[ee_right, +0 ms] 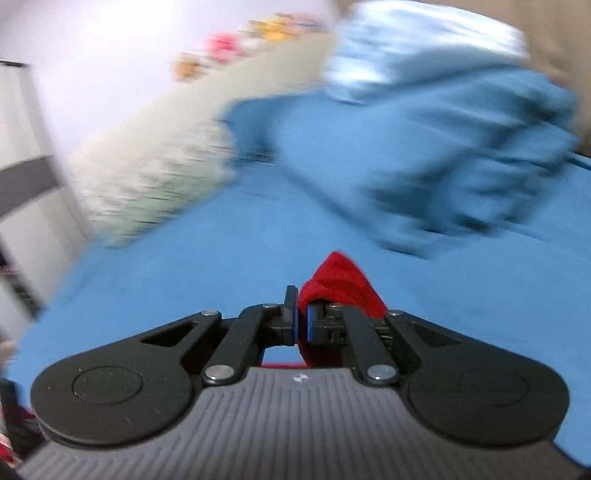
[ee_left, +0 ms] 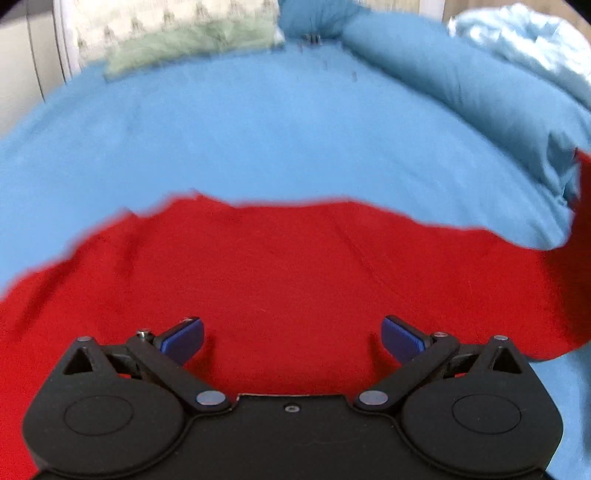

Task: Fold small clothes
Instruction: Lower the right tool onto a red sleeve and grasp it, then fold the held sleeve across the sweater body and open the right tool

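A red garment (ee_left: 280, 273) lies spread on the blue bed sheet (ee_left: 258, 140). Its right edge rises off the bed at the right border of the left wrist view. My left gripper (ee_left: 291, 338) hovers over the cloth, open, with its blue pads wide apart and nothing between them. In the right wrist view my right gripper (ee_right: 302, 319) is shut on a bunched corner of the red garment (ee_right: 338, 282), which sticks up past the blue pads, lifted above the sheet (ee_right: 221, 266).
A crumpled blue duvet (ee_left: 480, 103) and a pale blue pillow (ee_left: 524, 40) lie at the back right. A cream and green patterned pillow (ee_left: 177, 33) sits at the back left against a white wall. The right wrist view is motion-blurred.
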